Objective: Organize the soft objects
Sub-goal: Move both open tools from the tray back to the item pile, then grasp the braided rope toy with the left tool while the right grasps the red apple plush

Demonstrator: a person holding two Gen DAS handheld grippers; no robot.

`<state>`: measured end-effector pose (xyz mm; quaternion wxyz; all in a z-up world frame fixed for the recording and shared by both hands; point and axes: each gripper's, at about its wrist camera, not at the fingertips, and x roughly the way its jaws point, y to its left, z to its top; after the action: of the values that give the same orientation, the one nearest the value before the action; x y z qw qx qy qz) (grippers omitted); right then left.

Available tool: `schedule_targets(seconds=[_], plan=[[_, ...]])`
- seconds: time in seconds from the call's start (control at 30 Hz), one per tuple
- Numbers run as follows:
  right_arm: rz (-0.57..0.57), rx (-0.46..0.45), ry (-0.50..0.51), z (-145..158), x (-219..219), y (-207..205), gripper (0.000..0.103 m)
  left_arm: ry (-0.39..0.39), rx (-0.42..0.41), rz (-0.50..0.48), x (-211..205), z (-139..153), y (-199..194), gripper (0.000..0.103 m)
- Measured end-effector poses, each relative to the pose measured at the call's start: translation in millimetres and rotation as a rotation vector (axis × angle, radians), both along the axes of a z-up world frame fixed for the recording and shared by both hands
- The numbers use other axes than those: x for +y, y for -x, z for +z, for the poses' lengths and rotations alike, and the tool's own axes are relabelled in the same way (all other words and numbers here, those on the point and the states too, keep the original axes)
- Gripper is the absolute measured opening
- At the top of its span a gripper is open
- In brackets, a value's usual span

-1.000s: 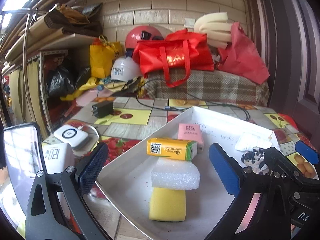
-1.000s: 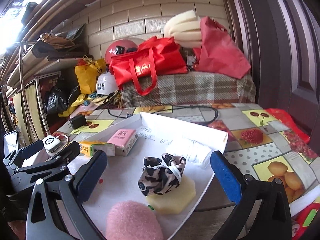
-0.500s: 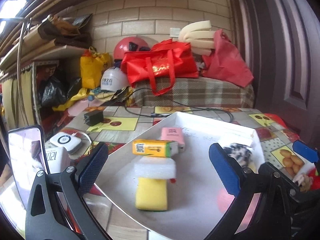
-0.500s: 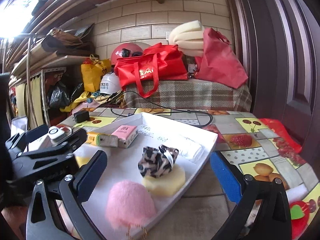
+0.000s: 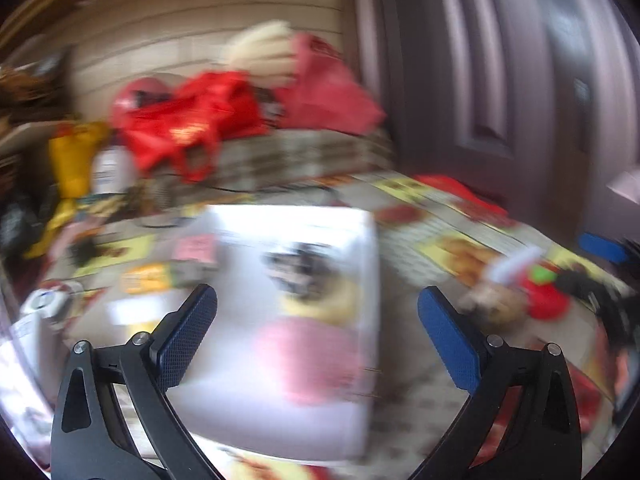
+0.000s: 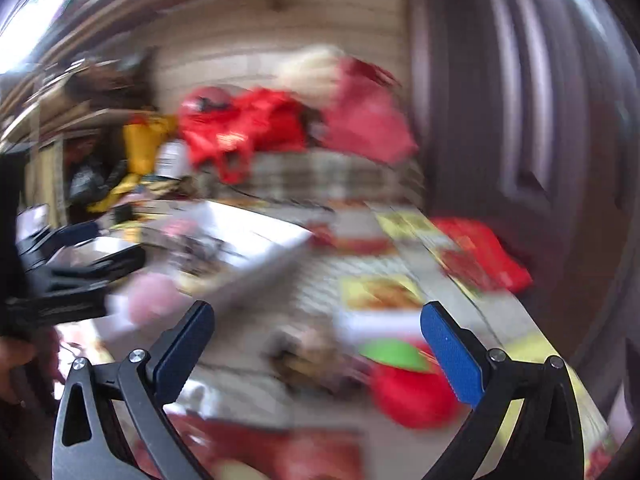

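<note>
Both views are smeared by motion. A white tray (image 5: 360, 408) holds a pink fluffy ball (image 5: 308, 356), a leopard-print scrunchie (image 5: 298, 266) on a pale yellow sponge (image 5: 332, 300), a pink packet (image 5: 196, 246) and a yellow packet (image 5: 146, 278). My left gripper (image 5: 318, 336) hangs open above the pink ball, holding nothing. My right gripper (image 6: 316, 350) is open over the table right of the tray (image 6: 260, 276), above a brown plush toy (image 6: 312, 356) and a red and green soft toy (image 6: 412, 388).
Red bags (image 5: 192, 124) and a plaid-covered bench (image 5: 300, 156) stand at the back, with a dark door (image 5: 520, 80) on the right. A white device (image 5: 44, 300) lies left of the tray. The left gripper's body (image 6: 68, 284) and a hand (image 6: 20, 360) show at the left of the right wrist view.
Both grippers have swung quickly to the right. The left view now centres on the pink ball and scrunchie; the right view has left the tray for the toys on the table.
</note>
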<state>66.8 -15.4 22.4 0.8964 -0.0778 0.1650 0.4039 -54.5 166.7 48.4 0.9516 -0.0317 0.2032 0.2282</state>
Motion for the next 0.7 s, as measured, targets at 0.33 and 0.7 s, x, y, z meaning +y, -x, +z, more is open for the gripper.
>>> schedule_targets(seconds=[0.33,0.7], plan=[[0.027,0.338,0.049,-24.7,-28.1,-66.1,0.099,-0.019,0.303,-0.265,-59.2,-22.6,-91.8,0.101],[0.08,0.391,0.16,-39.3,-7.8,-74.2,0.066,0.117,0.351,-0.309,-42.4,-33.5,-120.8,0.077]])
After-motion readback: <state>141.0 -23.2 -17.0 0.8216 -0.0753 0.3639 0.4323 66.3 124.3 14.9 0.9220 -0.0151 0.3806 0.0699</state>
